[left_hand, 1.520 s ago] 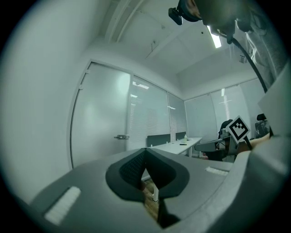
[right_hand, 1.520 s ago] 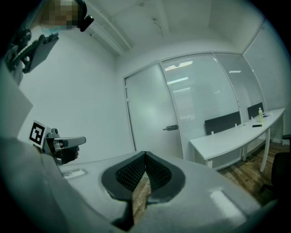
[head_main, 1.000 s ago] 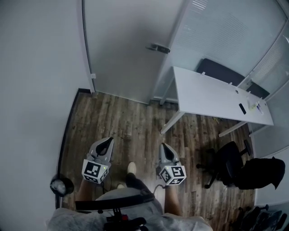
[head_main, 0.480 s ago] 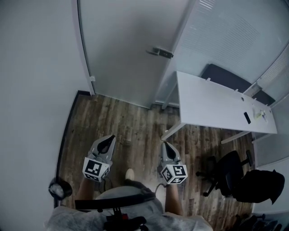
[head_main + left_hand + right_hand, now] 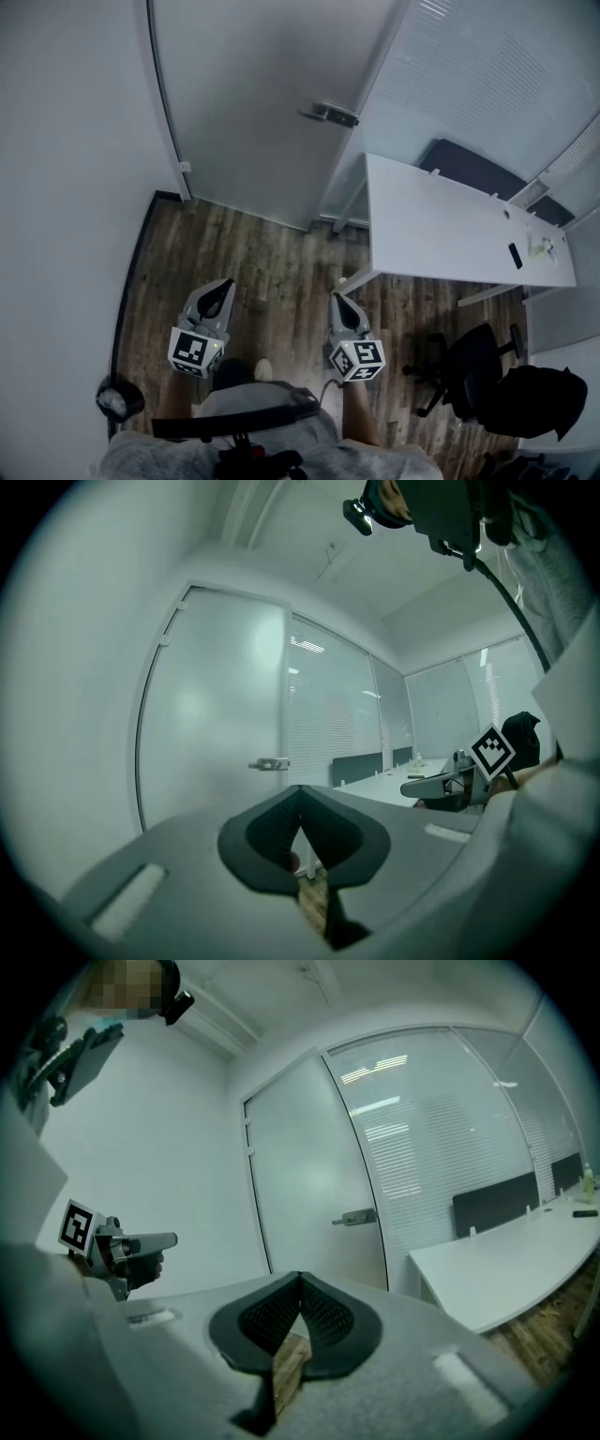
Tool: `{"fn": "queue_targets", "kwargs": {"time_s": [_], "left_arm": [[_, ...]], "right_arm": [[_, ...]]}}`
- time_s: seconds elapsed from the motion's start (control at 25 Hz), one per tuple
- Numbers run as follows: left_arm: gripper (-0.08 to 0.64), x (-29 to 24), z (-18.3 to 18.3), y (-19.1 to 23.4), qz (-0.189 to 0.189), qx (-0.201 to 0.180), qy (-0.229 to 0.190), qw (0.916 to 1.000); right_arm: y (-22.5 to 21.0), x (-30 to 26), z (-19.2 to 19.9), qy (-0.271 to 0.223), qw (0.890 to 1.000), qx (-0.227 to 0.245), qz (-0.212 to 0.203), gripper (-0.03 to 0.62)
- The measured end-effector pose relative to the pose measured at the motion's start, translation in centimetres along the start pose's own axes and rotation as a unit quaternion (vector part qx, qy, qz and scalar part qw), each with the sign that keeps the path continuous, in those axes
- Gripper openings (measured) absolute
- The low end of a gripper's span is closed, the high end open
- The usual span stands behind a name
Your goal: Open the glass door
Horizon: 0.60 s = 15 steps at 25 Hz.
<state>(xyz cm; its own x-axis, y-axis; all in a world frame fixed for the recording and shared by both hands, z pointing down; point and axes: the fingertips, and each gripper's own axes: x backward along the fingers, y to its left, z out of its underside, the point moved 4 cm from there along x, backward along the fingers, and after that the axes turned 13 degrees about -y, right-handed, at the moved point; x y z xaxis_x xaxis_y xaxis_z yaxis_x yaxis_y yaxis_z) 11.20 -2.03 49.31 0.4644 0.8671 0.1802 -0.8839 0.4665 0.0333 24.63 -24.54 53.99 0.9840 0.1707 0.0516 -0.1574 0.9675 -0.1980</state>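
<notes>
A frosted glass door (image 5: 262, 103) stands shut ahead, hinged on its left side, with a metal lever handle (image 5: 328, 114) near its right edge. The handle (image 5: 270, 763) shows in the left gripper view and the same handle (image 5: 354, 1216) in the right gripper view. My left gripper (image 5: 225, 286) is shut and holds nothing, well short of the door. My right gripper (image 5: 335, 300) is beside it, also shut and empty, its tips (image 5: 299, 1283) pointing just left of the handle. Both point forward over the wooden floor.
A white desk (image 5: 450, 234) stands to the right of the door against a glass partition with blinds (image 5: 487, 84). A black office chair (image 5: 469, 361) with a dark bag (image 5: 539, 398) sits at the lower right. A plain white wall (image 5: 66, 187) runs along the left.
The door and its handle have drawn closer and lower in the head view as both grippers moved forward toward it. Both stayed shut.
</notes>
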Motion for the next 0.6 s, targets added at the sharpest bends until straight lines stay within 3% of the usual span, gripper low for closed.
{"fn": "queue_targets", "kwargs": {"time_s": [0.28,0.6], "left_arm": [[0.005,-3.0,0.6,1.4,0.002,-0.007,0.001,1.0000],[0.005,-8.8,0.9,4.3,0.030,-0.023,-0.001,0.9993]], "right_arm": [[-1.3,-3.3,0.3,-0.001,1.000,-0.004,-0.005,0.002],[-3.8,-8.1,0.2,-0.010,1.000,-0.007,0.024,0.002]]}}
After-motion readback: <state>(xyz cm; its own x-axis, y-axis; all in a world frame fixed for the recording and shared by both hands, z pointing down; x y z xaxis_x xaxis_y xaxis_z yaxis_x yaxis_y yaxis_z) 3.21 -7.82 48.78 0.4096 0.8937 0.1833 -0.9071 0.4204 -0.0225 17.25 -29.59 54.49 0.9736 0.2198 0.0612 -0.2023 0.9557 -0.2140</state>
